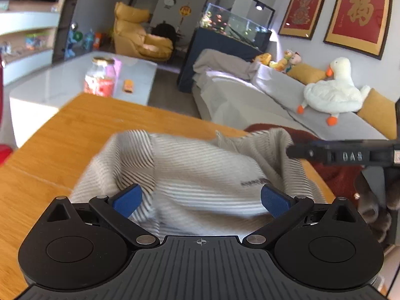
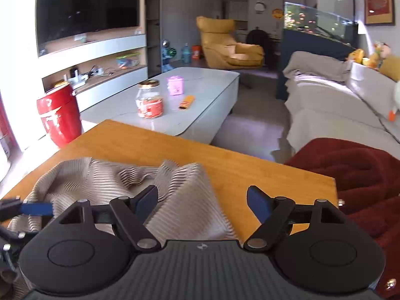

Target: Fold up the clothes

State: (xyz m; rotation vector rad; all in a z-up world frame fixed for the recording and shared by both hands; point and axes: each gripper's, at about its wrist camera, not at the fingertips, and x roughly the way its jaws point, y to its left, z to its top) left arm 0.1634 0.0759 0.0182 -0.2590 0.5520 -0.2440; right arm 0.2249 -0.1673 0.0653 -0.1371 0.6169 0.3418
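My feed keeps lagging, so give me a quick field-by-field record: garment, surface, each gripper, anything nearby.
garment: striped beige garment, crumpled, not yet folded
surface: wooden table; garment lies on its near part
left gripper: open, blue fingers spread over the garment, nothing clamped
right gripper: open, over the garment's right edge and bare wood
second item: dark red cloth bunched at the table's right end
background: glass jar on the white coffee table
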